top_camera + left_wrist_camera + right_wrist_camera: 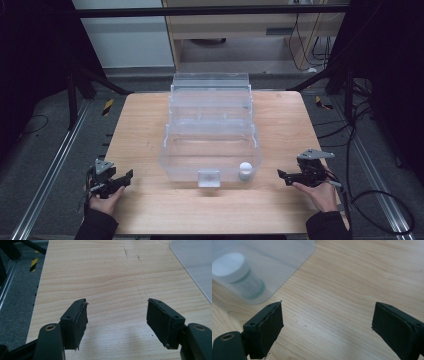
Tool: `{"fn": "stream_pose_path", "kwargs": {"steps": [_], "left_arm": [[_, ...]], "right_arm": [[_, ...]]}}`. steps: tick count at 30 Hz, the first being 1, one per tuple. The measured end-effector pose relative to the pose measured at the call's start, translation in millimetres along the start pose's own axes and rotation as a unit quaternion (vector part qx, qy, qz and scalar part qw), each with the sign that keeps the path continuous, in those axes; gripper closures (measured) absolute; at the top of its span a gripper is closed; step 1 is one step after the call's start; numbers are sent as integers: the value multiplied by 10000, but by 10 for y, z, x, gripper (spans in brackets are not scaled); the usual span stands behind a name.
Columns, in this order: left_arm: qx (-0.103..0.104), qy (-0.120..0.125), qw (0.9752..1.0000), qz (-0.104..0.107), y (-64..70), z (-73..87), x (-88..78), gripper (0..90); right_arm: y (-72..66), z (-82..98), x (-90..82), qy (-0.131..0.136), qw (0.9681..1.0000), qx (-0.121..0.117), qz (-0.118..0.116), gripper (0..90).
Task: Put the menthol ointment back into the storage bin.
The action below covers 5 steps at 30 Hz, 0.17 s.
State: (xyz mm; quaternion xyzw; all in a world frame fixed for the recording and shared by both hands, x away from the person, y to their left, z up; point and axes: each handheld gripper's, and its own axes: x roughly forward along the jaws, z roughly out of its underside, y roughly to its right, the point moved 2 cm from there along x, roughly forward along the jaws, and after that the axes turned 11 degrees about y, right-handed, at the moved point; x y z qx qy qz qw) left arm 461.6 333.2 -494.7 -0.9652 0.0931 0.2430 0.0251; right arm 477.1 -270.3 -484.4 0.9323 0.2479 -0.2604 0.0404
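Observation:
A clear plastic stepped bin (210, 131) stands in the middle of the wooden table (150, 205). Inside its front compartment, near the right corner, a small white-capped bottle (245, 170) stands upright. In the right gripper view the bottle (237, 275) appears through the bin's clear wall (287, 255), up and to the left of the jaws. My right gripper (281, 175) (328, 312) is open over bare wood, right of the bin, with nothing between its pads. My left gripper (128, 175) (117, 307) is open near the table's front left, also with nothing in it.
The bin's corner (195, 262) is at the upper right of the left gripper view. A clear tab (209, 178) sticks out at the bin's front. Metal rails (45, 180), black frame legs and cables (380, 200) lie on the floor around the table.

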Motion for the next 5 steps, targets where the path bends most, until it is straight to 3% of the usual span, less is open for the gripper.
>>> {"fn": "stream_pose_path", "kwargs": {"steps": [5], "left_arm": [[4,-26,10000,-18,-15,7,13,317]], "right_arm": [[63,101,44,-100,9999,46,120,97]]}}
